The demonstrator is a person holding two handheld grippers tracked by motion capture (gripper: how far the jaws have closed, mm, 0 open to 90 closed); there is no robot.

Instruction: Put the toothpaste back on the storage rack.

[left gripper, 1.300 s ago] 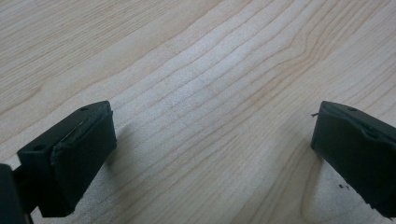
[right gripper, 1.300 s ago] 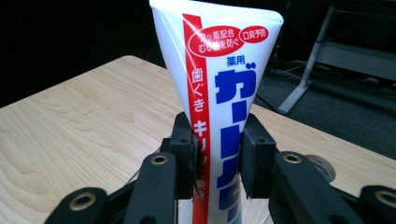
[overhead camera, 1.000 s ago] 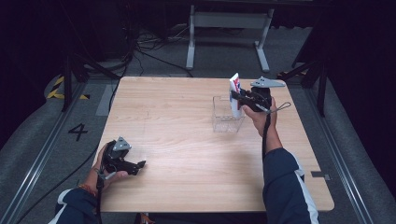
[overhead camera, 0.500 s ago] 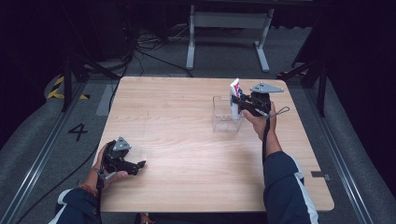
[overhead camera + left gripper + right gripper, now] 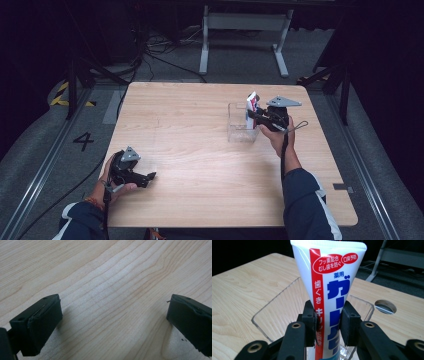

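A white toothpaste tube [image 5: 329, 290] with a red stripe and blue lettering stands upright, crimped end up, between the pads of my right gripper [image 5: 328, 325], which is shut on it. The tube's lower part sits inside a clear plastic box [image 5: 274, 312]. From above, the tube [image 5: 252, 104] and right gripper [image 5: 256, 118] are at the clear box [image 5: 239, 125] on the table's right half. My left gripper [image 5: 149, 177] rests near the front left corner of the wooden table [image 5: 200, 150]. Its pads [image 5: 40, 322] stand wide apart over bare wood, so it is open.
A round cable hole [image 5: 385, 306] lies in the table behind the box. A metal stand [image 5: 245, 30] and cables sit on the dark floor beyond the far edge. A number four [image 5: 83, 141] is marked on the floor at the left.
My right gripper has sunk a little with the tube, lowering it into the clear box. The left gripper has stayed still.
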